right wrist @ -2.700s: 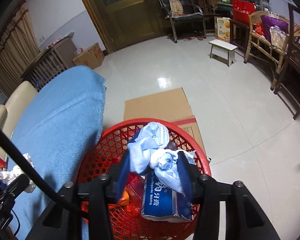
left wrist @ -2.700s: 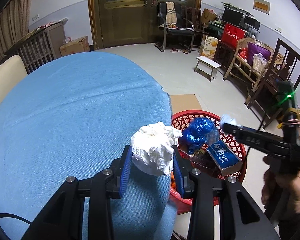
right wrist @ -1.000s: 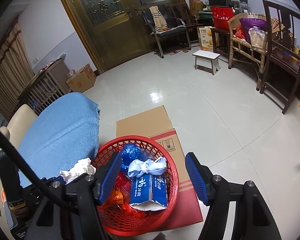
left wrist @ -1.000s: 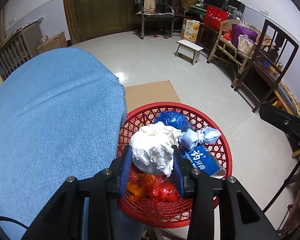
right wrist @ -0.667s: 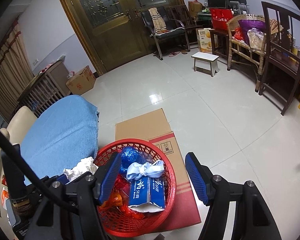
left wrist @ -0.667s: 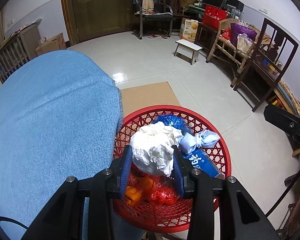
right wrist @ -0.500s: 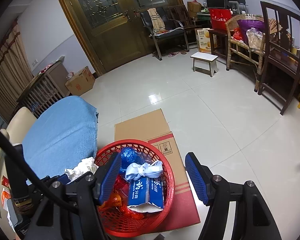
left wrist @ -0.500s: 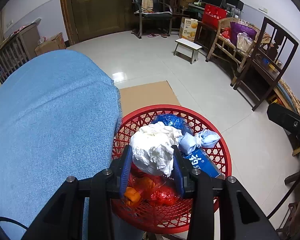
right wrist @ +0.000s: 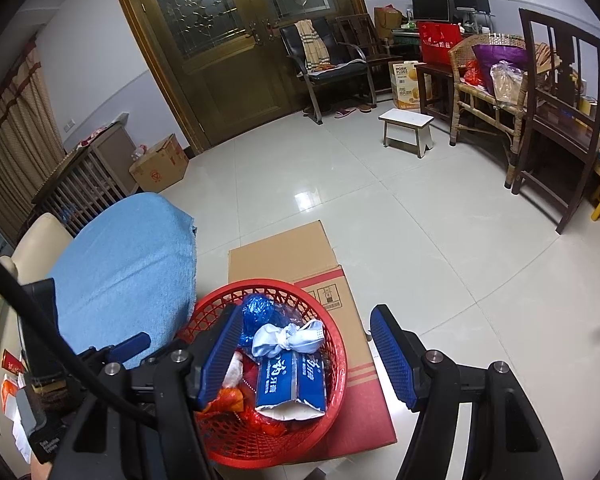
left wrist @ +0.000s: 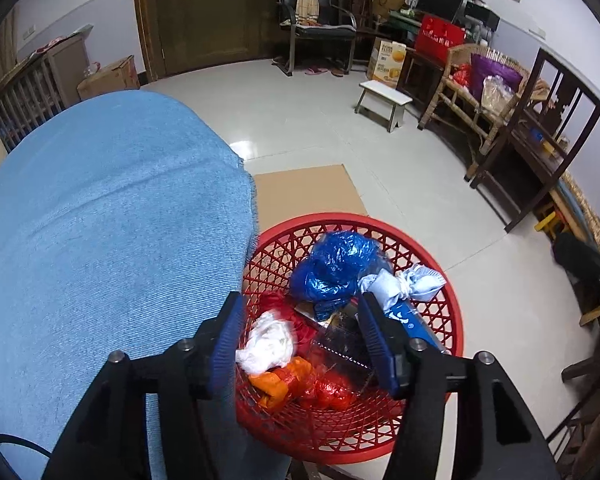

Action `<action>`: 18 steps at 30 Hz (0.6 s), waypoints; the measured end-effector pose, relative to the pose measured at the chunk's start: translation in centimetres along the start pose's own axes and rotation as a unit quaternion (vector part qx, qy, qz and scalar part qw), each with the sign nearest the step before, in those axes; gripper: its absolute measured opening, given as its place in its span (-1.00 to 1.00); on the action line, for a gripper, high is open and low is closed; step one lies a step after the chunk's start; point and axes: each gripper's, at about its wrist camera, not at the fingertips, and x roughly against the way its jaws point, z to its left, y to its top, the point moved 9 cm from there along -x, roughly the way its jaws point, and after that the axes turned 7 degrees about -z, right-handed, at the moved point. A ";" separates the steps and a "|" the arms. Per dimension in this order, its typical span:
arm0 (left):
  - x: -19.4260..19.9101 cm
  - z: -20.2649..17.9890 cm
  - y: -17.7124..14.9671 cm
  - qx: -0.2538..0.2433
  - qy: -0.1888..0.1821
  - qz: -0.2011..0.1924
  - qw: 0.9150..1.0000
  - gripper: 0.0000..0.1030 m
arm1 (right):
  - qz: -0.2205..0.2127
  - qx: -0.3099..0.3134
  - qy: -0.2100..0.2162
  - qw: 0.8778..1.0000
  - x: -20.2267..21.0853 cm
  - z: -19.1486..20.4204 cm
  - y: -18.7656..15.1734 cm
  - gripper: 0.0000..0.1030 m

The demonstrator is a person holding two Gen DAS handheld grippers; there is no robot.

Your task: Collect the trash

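Between the blue pads of the left hand-held gripper (left wrist: 302,340), whose jaws are opening, a white wad of tissue (left wrist: 266,342) is blurred and clear of both pads, dropping onto the orange and red wrappers in the red basket (left wrist: 440,292) below. So the step in hand looks like the release of one piece of trash. The next move, as I judge it, calls for lifting that hand-held gripper away and searching the desk for more litter. At two o'clock in the basket lie a knotted pale cloth (left wrist: 404,282) and a blue bag (left wrist: 334,266); a blue carton (right wrist: 290,380) shows best from the right wrist. The right hand-held gripper (right wrist: 306,354) hangs wide and empty above the basket's right rim (nothing touches its pads). At ten o'clock spreads the blue cloth (left wrist: 100,220) on the desk, bare where it shows. Its near edge is cut off, so I cannot tell whether trash remains there. The basket's bottom is hidden under the pile.
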 end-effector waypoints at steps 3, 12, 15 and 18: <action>1.2 0.5 0.2 0.007 -0.004 -0.012 1.000 0.27 | 0.003 0.005 0.001 1.000 0.1 0.5 -0.4 0.36; 7.1 3.6 0.8 0.020 0.005 -0.075 0.997 0.40 | 0.018 0.043 0.003 0.999 0.1 3.8 -4.0 0.38; 8.7 4.6 0.6 0.023 0.012 -0.088 0.996 0.46 | 0.024 0.044 0.003 0.999 -0.1 4.6 -5.3 0.37; 9.9 5.4 0.0 0.027 0.007 -0.097 0.995 0.50 | 0.017 0.051 -0.004 0.999 0.3 5.3 -6.2 0.38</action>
